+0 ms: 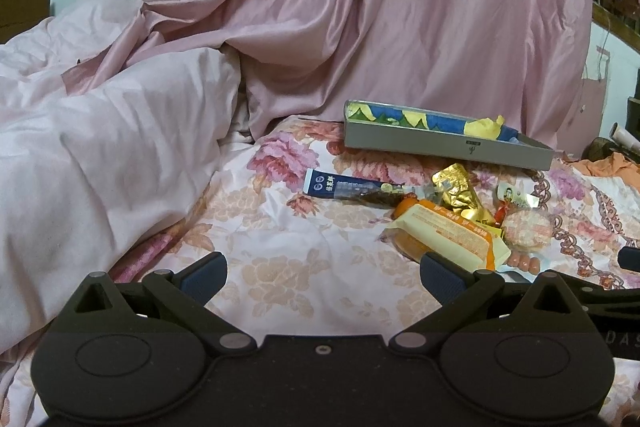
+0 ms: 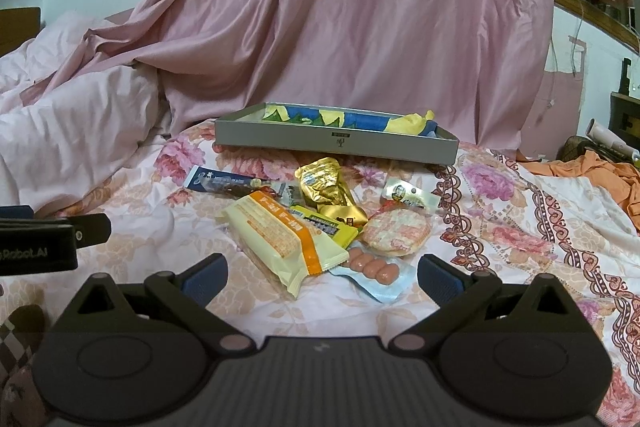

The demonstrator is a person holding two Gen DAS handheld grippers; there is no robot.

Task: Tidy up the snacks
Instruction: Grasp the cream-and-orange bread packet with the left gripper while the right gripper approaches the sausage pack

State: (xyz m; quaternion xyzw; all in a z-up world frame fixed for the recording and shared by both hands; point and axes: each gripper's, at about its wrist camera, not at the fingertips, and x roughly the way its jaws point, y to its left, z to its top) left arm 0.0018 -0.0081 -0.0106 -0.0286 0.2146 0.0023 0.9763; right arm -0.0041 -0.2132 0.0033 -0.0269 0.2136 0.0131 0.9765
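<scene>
A pile of snacks lies on the floral bedsheet: a yellow-and-orange cracker pack (image 2: 280,243) (image 1: 448,235), a gold foil pouch (image 2: 324,183) (image 1: 456,187), a blue stick pack (image 2: 224,183) (image 1: 344,187), a round pink cake (image 2: 396,231) (image 1: 524,229), small sausages (image 2: 372,265) and a small white pack (image 2: 408,195). Behind them sits a grey tray (image 2: 336,143) (image 1: 440,143) lined with blue-yellow cloth. My right gripper (image 2: 322,277) is open, just short of the pile. My left gripper (image 1: 322,275) is open, left of the pile, over bare sheet.
A pink curtain (image 2: 360,27) hangs behind the tray. A bunched white-pink duvet (image 1: 100,147) fills the left. Orange cloth (image 2: 592,171) lies at the right edge of the bed. The left gripper's body (image 2: 40,239) shows at the left of the right wrist view.
</scene>
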